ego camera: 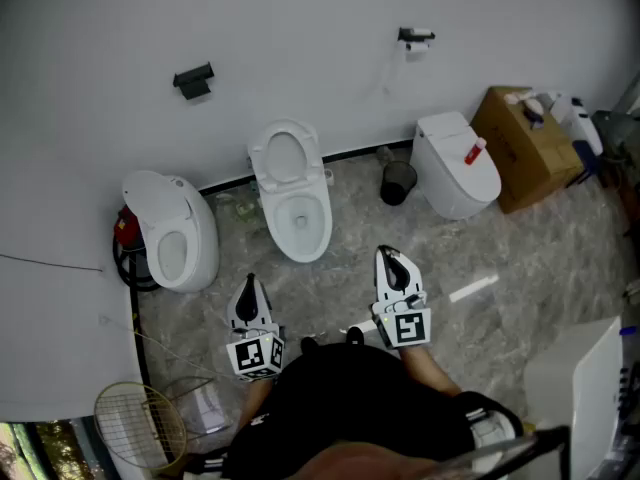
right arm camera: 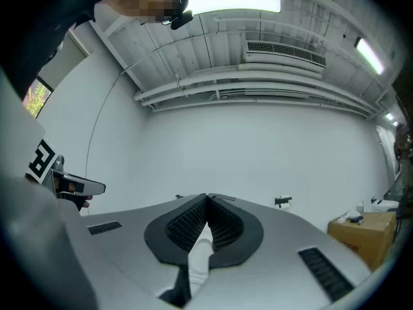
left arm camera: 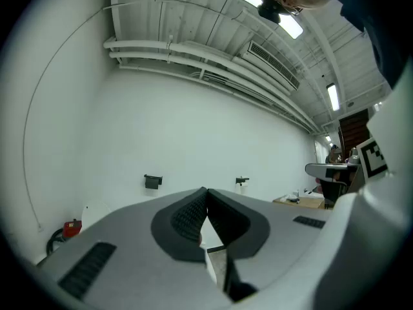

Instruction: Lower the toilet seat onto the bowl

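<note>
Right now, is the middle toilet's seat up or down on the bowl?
Up. The head view shows the seat raised behind the bowl, toward the wall, leaving the bowl's rim uncovered.

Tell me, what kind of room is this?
Probably a toilet test or display room, not a home bathroom: a left toilet, a middle toilet and a right toilet stand along one white wall with no stalls, beside a cardboard box.

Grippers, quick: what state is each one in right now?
Left gripper: shut, holding nothing.
Right gripper: shut, holding nothing.
</note>
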`<action>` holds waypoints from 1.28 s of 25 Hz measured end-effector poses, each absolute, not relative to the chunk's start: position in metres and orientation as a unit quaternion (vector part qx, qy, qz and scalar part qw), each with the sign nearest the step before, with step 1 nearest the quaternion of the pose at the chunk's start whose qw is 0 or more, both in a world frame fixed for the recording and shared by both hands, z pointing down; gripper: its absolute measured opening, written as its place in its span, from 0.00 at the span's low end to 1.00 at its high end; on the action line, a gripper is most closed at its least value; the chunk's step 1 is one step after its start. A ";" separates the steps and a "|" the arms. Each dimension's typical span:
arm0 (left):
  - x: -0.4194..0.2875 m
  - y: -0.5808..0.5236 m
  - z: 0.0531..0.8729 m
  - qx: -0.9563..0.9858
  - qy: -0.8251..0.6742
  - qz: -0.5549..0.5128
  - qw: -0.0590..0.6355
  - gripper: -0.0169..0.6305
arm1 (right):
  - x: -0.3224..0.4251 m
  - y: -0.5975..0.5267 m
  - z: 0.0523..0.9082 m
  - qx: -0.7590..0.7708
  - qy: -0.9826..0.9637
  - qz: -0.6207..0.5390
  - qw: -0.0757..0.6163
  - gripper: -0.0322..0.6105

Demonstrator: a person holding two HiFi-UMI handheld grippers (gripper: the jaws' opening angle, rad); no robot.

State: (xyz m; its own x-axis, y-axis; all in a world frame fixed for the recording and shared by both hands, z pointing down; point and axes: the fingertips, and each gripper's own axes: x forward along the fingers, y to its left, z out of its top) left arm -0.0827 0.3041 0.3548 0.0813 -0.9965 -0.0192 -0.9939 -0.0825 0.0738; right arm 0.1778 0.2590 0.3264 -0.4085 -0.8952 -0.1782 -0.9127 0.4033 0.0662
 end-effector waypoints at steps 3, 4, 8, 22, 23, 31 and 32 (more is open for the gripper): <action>-0.086 0.300 0.355 0.735 -0.677 -0.031 0.020 0.04 | 0.175 0.256 0.326 -0.540 0.836 0.079 0.056 0.07; -0.086 0.299 0.354 0.735 -0.677 -0.031 0.019 0.04 | 0.174 0.255 0.326 -0.540 0.836 0.080 0.056 0.07; -0.086 0.298 0.354 0.735 -0.677 -0.029 0.019 0.04 | 0.175 0.254 0.325 -0.542 0.835 0.078 0.058 0.07; -0.091 0.299 0.356 0.731 -0.682 -0.021 0.017 0.04 | 0.171 0.254 0.327 -0.541 0.835 0.077 0.054 0.07; -0.091 0.299 0.356 0.729 -0.684 -0.019 0.016 0.04 | 0.171 0.254 0.327 -0.543 0.834 0.078 0.052 0.07; -0.092 0.300 0.354 0.728 -0.686 -0.016 0.009 0.04 | 0.171 0.253 0.327 -0.545 0.833 0.085 0.046 0.07; -0.093 0.299 0.354 0.728 -0.685 -0.015 0.009 0.04 | 0.171 0.252 0.326 -0.546 0.832 0.083 0.046 0.07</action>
State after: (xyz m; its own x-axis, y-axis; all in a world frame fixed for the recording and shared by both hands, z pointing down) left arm -0.0925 0.2992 0.3538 0.0598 -0.9982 -0.0106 -0.9976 -0.0601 0.0334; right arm 0.1707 0.2525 0.3262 -0.3996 -0.9014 -0.1667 -0.9166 0.3900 0.0884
